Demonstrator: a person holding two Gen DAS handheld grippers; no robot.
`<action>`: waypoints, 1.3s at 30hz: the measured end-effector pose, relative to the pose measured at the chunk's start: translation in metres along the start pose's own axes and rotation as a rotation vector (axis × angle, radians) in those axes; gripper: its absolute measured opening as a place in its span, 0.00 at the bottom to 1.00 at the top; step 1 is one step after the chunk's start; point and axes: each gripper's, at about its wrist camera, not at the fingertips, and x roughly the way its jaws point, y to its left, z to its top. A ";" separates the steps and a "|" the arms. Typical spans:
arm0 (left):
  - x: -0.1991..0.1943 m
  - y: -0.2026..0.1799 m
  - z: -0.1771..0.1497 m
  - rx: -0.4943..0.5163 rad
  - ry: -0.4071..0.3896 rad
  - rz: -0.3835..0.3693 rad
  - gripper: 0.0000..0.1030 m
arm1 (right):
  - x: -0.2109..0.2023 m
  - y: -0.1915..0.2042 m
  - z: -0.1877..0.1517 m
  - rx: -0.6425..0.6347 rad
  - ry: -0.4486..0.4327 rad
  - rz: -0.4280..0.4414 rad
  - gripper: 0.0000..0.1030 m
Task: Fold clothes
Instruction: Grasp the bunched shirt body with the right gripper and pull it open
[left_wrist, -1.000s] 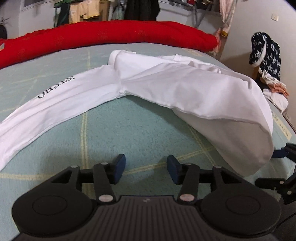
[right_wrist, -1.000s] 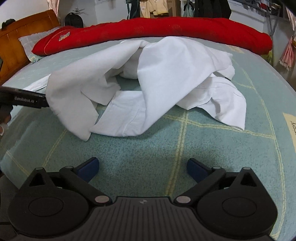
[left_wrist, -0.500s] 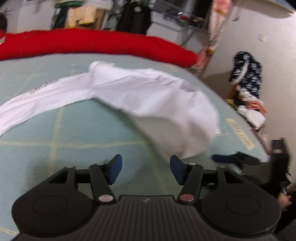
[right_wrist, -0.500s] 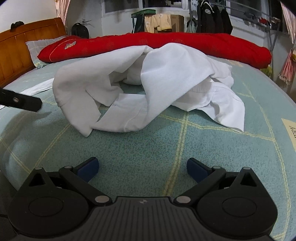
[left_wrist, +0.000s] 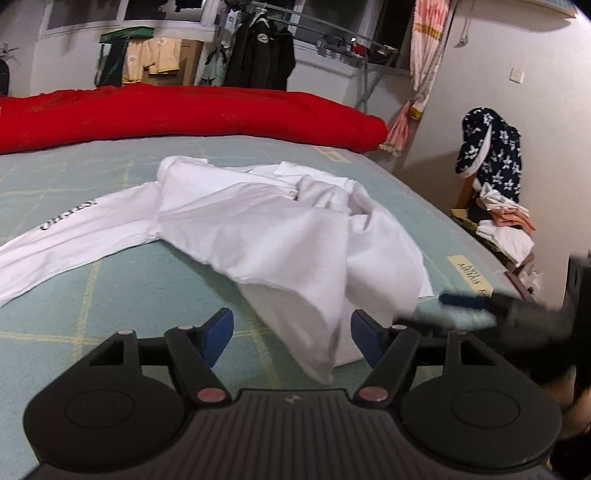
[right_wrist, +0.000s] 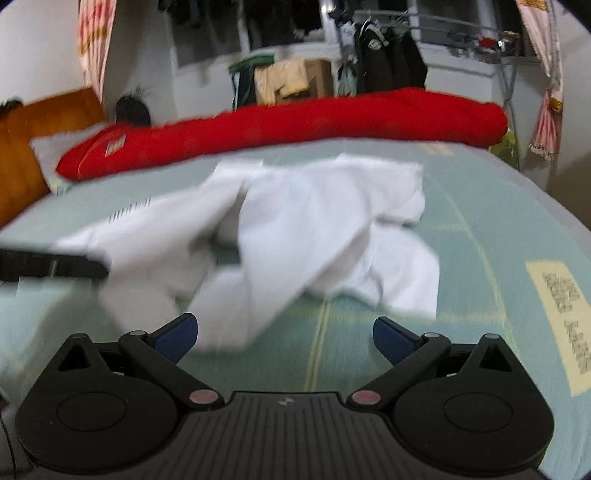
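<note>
A white shirt (left_wrist: 258, 236) was spread crumpled across the middle of the bed (left_wrist: 110, 280), one sleeve with black lettering stretched flat toward the left, its near corner drooping between the blue pads of the left hand-held gripper (left_wrist: 291, 338). Those jaws were opening, and the cloth did not appear to be pressed by either pad, though the overlap made that hard to judge. The right hand-held gripper (right_wrist: 284, 338) was held wide apart over the bed, nothing gripped, just short of the shirt's blurred edge. A red quilt (left_wrist: 184, 114) lay along the far side of the bed.
</note>
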 end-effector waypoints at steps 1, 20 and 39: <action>-0.001 0.002 -0.001 -0.005 0.001 0.016 0.69 | 0.005 0.001 0.006 0.003 -0.008 -0.005 1.00; -0.008 0.025 -0.014 -0.046 0.011 0.048 0.71 | 0.025 -0.053 -0.001 -0.059 0.116 -0.613 1.00; -0.015 0.025 -0.020 -0.023 0.032 0.067 0.76 | 0.075 0.054 0.032 -0.158 -0.025 -0.390 1.00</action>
